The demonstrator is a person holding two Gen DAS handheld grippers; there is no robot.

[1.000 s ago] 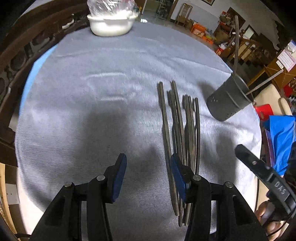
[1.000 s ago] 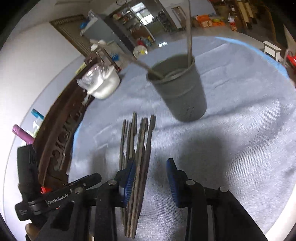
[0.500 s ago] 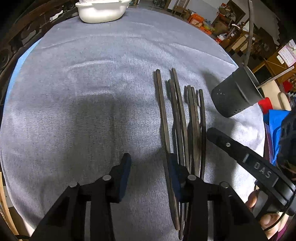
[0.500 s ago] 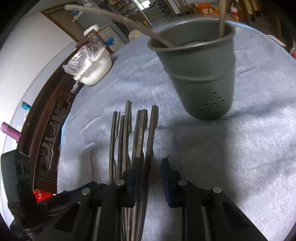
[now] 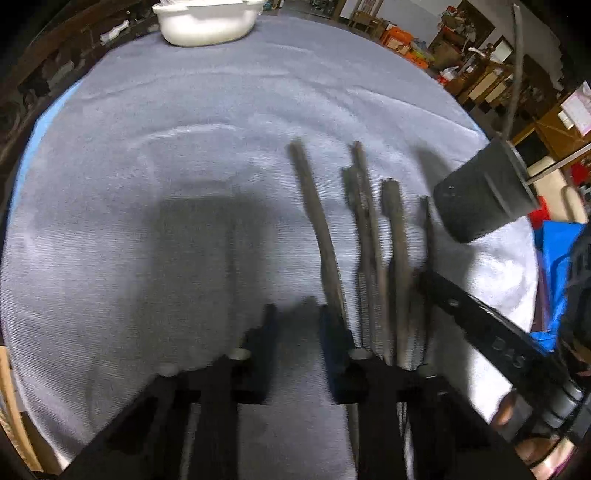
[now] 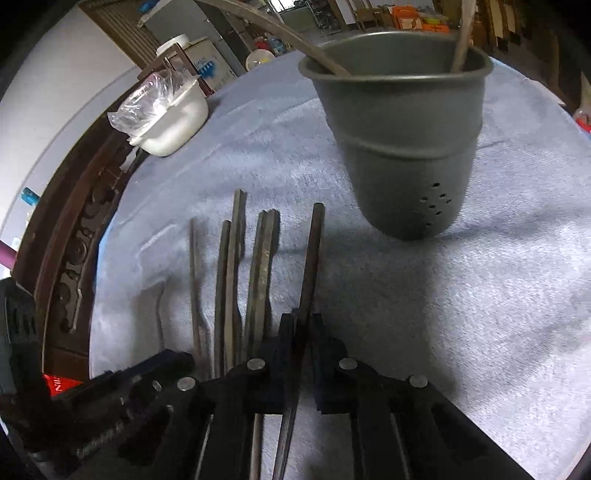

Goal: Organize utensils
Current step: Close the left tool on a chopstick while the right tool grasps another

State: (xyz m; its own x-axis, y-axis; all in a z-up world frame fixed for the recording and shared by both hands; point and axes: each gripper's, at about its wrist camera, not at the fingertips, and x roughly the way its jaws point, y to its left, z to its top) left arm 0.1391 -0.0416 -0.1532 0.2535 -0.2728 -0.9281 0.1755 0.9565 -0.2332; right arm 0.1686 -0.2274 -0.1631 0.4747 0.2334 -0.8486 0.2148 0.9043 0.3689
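Observation:
Several dark chopsticks (image 5: 373,240) lie side by side on the grey cloth (image 5: 166,147). A grey perforated holder (image 6: 399,147) stands beyond them with two sticks (image 6: 280,33) in it. My right gripper (image 6: 301,321) is down on the cloth, jaws closing, pads pressing the rightmost chopstick (image 6: 312,251). My left gripper (image 5: 299,317) is closing with only bare cloth between its fingers. The leftmost chopstick (image 5: 321,229) passes just outside its right finger (image 5: 332,332). The left wrist view is blurred.
A white bowl (image 6: 173,125) with a plastic bag sits at the cloth's far edge by a carved wooden rail (image 6: 74,240). The right gripper's body (image 5: 480,325) reaches in beside the chopsticks, a hand (image 5: 517,417) behind it. Something blue (image 5: 557,258) lies off the table's right.
Both grippers sank toward the chopsticks and narrowed their jaws. The right one closed onto the rightmost chopstick. The left one's gap shrank, with nothing in it.

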